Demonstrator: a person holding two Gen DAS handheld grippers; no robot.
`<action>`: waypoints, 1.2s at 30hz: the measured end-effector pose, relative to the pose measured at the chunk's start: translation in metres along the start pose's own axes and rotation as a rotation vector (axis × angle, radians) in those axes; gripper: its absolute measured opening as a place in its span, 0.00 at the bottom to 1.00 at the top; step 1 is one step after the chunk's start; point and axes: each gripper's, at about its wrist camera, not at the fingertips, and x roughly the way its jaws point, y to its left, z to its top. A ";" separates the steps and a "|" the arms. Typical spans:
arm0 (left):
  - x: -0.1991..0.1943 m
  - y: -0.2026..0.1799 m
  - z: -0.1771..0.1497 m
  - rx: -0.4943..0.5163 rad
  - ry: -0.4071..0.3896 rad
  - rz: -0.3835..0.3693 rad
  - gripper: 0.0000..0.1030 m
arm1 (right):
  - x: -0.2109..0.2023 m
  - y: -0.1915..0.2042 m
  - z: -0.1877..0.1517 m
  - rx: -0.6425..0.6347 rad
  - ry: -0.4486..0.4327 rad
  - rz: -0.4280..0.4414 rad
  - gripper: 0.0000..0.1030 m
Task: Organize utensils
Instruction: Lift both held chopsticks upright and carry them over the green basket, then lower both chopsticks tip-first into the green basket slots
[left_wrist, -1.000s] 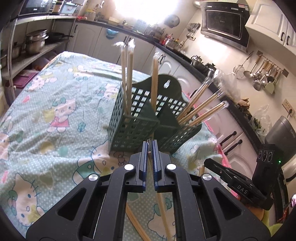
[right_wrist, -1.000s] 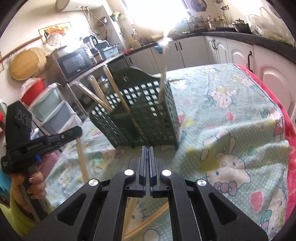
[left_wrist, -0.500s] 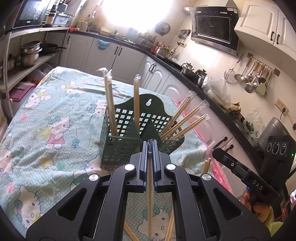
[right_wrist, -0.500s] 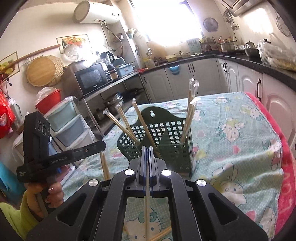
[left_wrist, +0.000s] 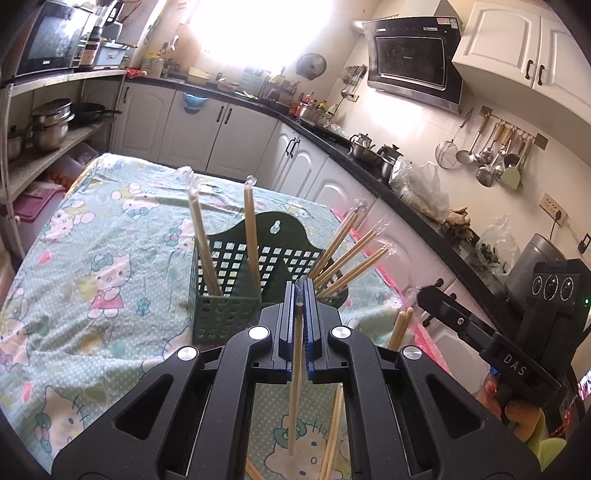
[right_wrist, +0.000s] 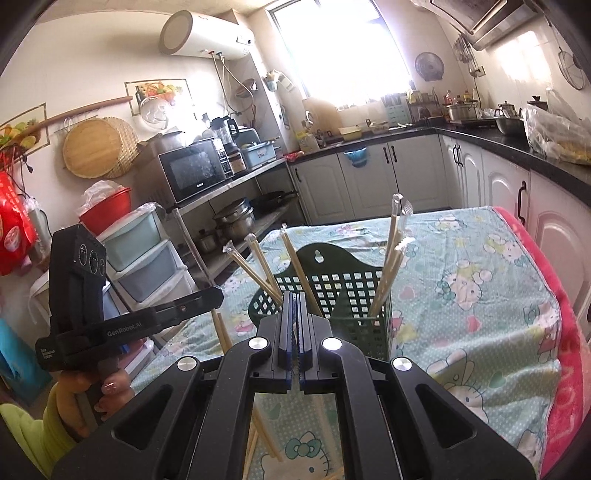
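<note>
A dark green perforated holder (left_wrist: 229, 314) stands on the patterned tablecloth, with wrapped chopsticks upright in its square compartment and more fanned out of the rounded one. My left gripper (left_wrist: 302, 286) is shut on a wrapped pair of chopsticks (left_wrist: 295, 387) that hangs straight down above the cloth, just in front of the holder. My right gripper (right_wrist: 295, 295) is shut too. The left wrist view shows its pair of chopsticks (left_wrist: 400, 328) hanging below its tip at the holder's right. From the right wrist view the holder (right_wrist: 351, 291) lies straight ahead.
Loose chopsticks (left_wrist: 332, 424) lie on the cloth (left_wrist: 110, 258) beneath both grippers. The table's pink edge (right_wrist: 561, 350) runs along the right, close to white cabinets. A shelf with pots (left_wrist: 48, 125) stands to the left. A person's hand (right_wrist: 107, 391) holds the left gripper.
Both grippers have risen from the table, each with a pair of chopsticks that now hangs clear of the cloth. The holder looks lower and farther off in both views.
</note>
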 end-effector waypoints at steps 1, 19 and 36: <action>-0.001 -0.001 0.001 0.003 -0.003 -0.002 0.02 | -0.001 0.001 0.002 -0.003 -0.004 0.002 0.02; -0.008 -0.011 0.024 0.036 -0.052 -0.010 0.02 | -0.007 0.021 0.029 -0.045 -0.075 0.034 0.02; -0.023 -0.034 0.060 0.101 -0.121 -0.040 0.02 | -0.017 0.028 0.058 -0.051 -0.151 0.026 0.02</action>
